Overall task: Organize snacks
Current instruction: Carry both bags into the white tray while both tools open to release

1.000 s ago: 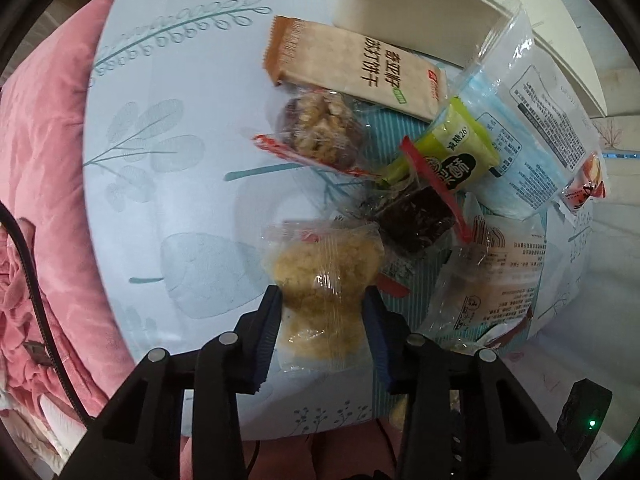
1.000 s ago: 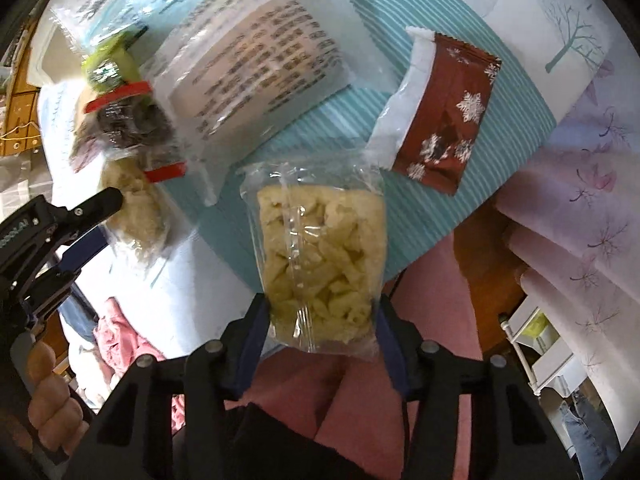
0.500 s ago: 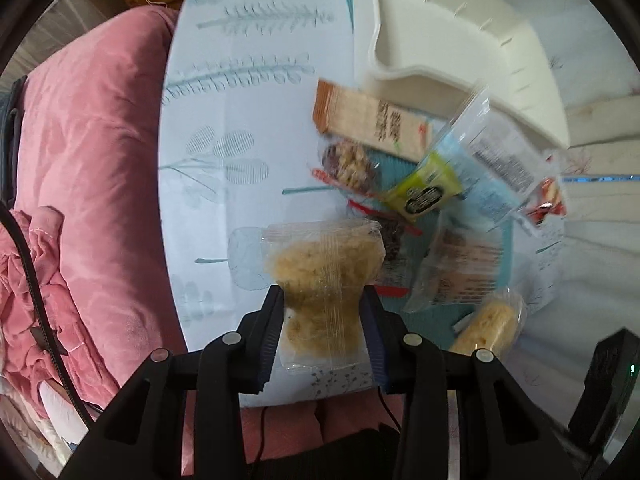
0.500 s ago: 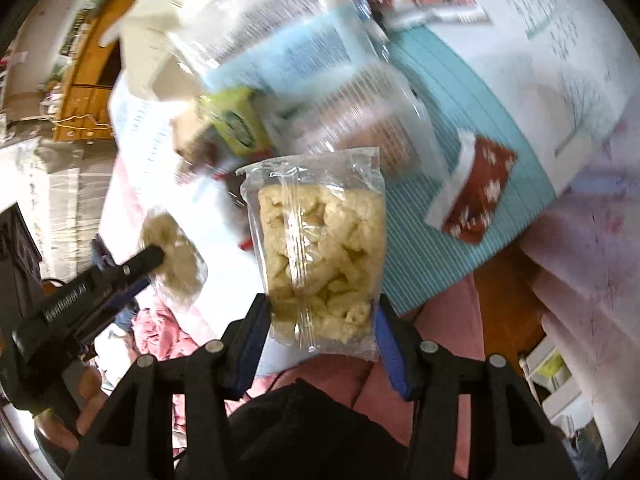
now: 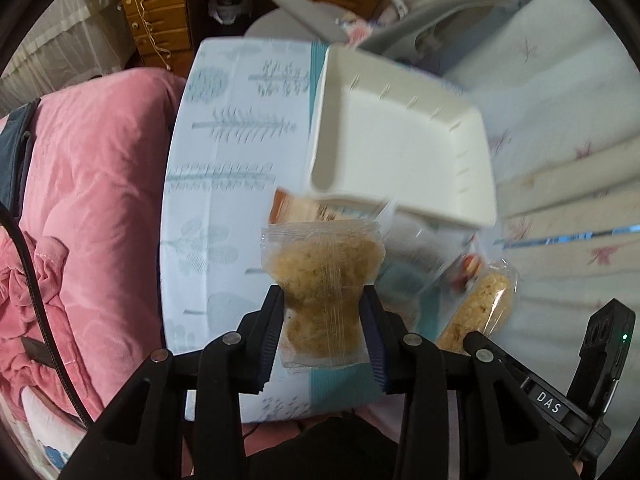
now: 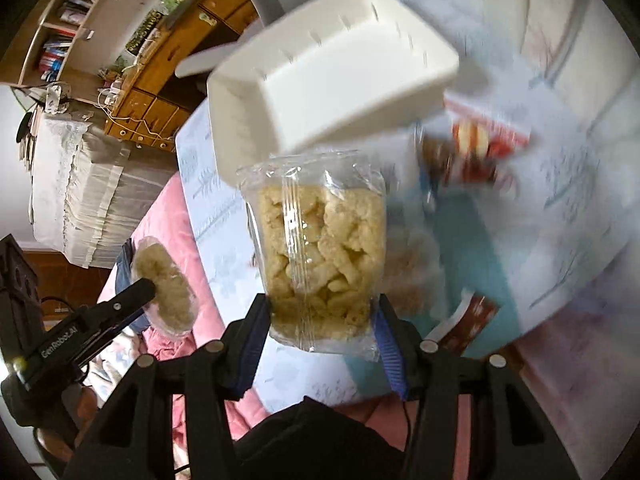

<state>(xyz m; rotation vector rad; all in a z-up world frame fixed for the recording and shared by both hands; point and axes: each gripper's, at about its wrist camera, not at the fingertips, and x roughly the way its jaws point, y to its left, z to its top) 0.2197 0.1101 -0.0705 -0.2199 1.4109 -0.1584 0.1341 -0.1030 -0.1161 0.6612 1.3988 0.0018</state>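
My left gripper (image 5: 323, 300) is shut on a clear packet of brown crumbly snack (image 5: 323, 276) and holds it in the air above the table; the packet also shows in the right wrist view (image 6: 166, 284). My right gripper (image 6: 320, 312) is shut on a clear packet of pale puffed snack (image 6: 320, 256), also lifted; it shows in the left wrist view (image 5: 480, 304). The white tray (image 5: 400, 148) stands at the far side of the table and looks empty; it shows in the right wrist view (image 6: 336, 76) too. Other snack packets (image 5: 416, 248) lie blurred below it.
The round table (image 5: 224, 184) has a pale leaf-print cloth with a teal stripe. A pink blanket (image 5: 88, 184) lies to the left. A dark red packet (image 6: 468, 320) and a red-and-white packet (image 6: 480, 144) lie on the table. Wooden drawers (image 5: 160, 12) stand behind.
Both grippers have risen high off the table with their packets and tilted toward the white tray, which now fills more of both views.
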